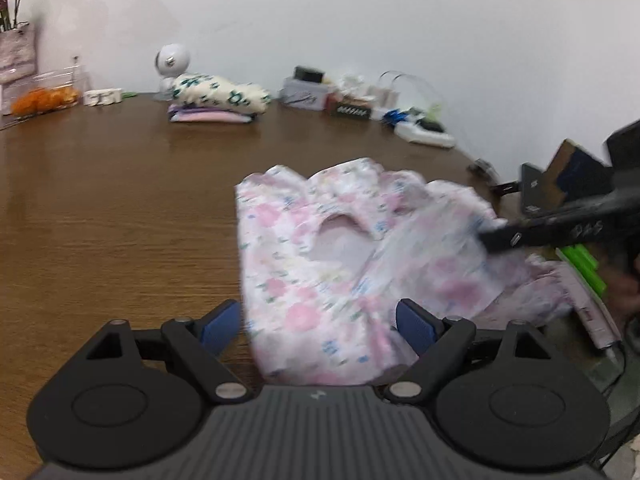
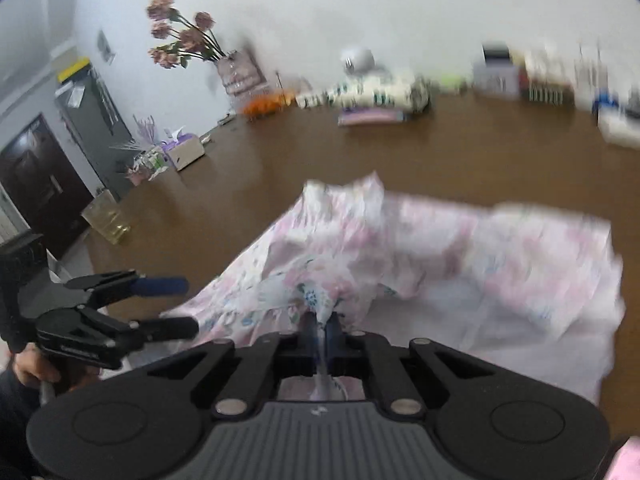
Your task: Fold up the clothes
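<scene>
A pink and white floral garment lies crumpled on the brown wooden table. My left gripper is open; its blue pads stand on either side of the garment's near edge without pressing on it. In the right wrist view the left gripper shows at the left, held by a hand. My right gripper is shut on a bunched fold of the garment and lifts it slightly. From the left wrist view the right gripper reaches into the cloth's right side.
A stack of folded clothes sits at the table's far edge by a white round camera. Boxes and small clutter line the back right. Oranges in a clear container, a vase of flowers and a tissue box stand at the left.
</scene>
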The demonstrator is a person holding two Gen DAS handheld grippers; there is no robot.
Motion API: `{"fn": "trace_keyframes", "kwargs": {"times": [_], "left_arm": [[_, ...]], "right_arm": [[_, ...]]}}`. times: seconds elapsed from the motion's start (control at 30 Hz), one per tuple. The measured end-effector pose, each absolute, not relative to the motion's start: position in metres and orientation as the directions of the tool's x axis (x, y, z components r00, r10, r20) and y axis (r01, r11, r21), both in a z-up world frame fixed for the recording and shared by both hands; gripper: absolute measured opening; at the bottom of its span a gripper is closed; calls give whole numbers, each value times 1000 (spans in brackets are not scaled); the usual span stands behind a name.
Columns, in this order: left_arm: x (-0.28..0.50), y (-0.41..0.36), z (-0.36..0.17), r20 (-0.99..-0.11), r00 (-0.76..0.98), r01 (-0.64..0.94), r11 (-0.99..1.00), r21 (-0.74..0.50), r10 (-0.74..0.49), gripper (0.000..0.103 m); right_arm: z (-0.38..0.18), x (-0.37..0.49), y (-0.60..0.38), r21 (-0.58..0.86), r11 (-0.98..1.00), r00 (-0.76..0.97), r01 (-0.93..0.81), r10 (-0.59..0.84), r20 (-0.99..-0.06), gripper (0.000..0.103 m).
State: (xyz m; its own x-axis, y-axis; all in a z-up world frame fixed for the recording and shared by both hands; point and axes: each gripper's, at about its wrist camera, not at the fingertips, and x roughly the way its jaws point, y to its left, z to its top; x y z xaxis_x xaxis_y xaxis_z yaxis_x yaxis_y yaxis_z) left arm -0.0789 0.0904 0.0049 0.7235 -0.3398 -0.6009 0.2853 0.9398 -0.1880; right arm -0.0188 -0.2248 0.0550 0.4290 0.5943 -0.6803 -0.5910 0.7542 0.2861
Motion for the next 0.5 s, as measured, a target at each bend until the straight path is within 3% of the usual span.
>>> {"fn": "trace_keyframes", "kwargs": {"times": [0.1, 0.17, 0.23, 0.3, 0.4, 0.5], "left_arm": [[-79, 95, 4, -602, 709, 288, 930, -228, -367, 87], [-76, 95, 3, -614, 707, 280, 936, -214, -352, 87], [-73, 95, 3, -623, 708, 274, 942, -192, -333, 87], [-71, 95, 3, -624, 705, 281, 940, -193, -339, 87], [-66, 91, 1, -631, 695, 288, 938, -195, -345, 87], [-65, 86, -2, -638, 691, 291, 939, -185, -340, 86]], "right_arm": [[45, -15, -221, 192, 801, 438, -568, 491, -753, 15], [37, -15, -219, 169, 819, 434, -548, 451, -780, 17], [53, -22, -225, 198, 809, 462, -554, 497, -735, 35], [70, -24, -229, 217, 807, 521, -549, 533, -667, 44], [82, -16, -222, 233, 813, 594, -534, 556, -581, 39], [60, 7, -189, 189, 830, 614, -525, 523, -591, 15]]}}
